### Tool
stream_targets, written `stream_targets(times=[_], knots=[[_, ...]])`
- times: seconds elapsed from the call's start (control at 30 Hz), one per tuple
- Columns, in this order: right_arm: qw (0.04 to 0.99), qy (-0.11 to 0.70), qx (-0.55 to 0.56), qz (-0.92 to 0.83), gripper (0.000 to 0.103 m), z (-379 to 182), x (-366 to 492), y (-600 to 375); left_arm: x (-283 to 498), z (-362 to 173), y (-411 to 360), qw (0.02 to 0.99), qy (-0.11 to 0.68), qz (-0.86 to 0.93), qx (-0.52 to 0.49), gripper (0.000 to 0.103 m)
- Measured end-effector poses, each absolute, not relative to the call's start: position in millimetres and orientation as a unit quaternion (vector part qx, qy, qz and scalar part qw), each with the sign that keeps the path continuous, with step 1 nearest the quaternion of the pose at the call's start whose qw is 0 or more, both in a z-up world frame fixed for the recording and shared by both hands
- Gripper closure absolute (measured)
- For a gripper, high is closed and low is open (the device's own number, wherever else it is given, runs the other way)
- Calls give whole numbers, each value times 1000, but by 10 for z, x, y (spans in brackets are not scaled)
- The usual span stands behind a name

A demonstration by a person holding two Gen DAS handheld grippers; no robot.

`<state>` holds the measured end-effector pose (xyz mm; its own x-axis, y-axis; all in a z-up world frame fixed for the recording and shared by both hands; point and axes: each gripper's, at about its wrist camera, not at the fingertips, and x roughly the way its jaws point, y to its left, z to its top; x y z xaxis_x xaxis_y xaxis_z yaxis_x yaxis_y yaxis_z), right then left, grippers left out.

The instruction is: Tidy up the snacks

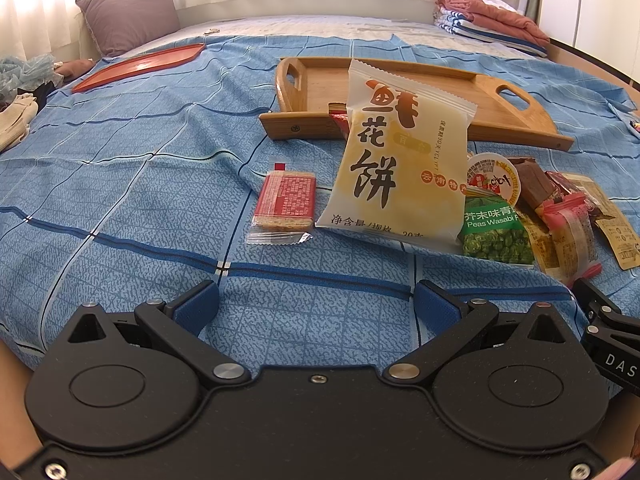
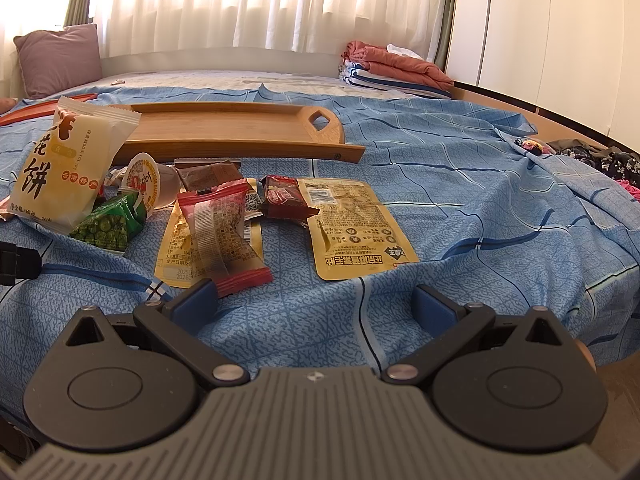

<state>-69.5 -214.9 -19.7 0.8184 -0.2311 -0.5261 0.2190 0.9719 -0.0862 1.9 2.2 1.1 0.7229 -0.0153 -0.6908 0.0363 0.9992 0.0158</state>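
Several snack packs lie on a blue bedsheet. A pale yellow flower-cake pack (image 1: 400, 160) (image 2: 68, 164) leans up against a wooden tray (image 1: 496, 92) (image 2: 224, 128). A red cracker pack (image 1: 285, 204) lies left of it. A green wasabi pea pack (image 1: 496, 228) (image 2: 110, 222), a round jelly cup (image 2: 145, 180), a pink wrapper (image 2: 218, 232), a dark red bar (image 2: 286, 196) and a yellow pouch (image 2: 356, 228) lie nearby. My left gripper (image 1: 316, 304) is open and empty, low over the sheet. My right gripper (image 2: 316, 304) is open and empty near the pink wrapper.
An orange-red tray (image 1: 136, 66) lies at the far left. A mauve pillow (image 1: 128, 14) and folded blankets (image 2: 396, 68) sit at the bed's far side. Clothes lie at the bed's left edge (image 1: 16, 116) and right edge (image 2: 600, 160).
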Motion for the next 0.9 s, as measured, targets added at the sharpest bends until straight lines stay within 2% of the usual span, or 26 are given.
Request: stream_targets(times=[0.9], knots=[[955, 269, -12, -128, 0, -168, -741, -2123, 30, 65, 28, 925, 379, -25, 20, 0]])
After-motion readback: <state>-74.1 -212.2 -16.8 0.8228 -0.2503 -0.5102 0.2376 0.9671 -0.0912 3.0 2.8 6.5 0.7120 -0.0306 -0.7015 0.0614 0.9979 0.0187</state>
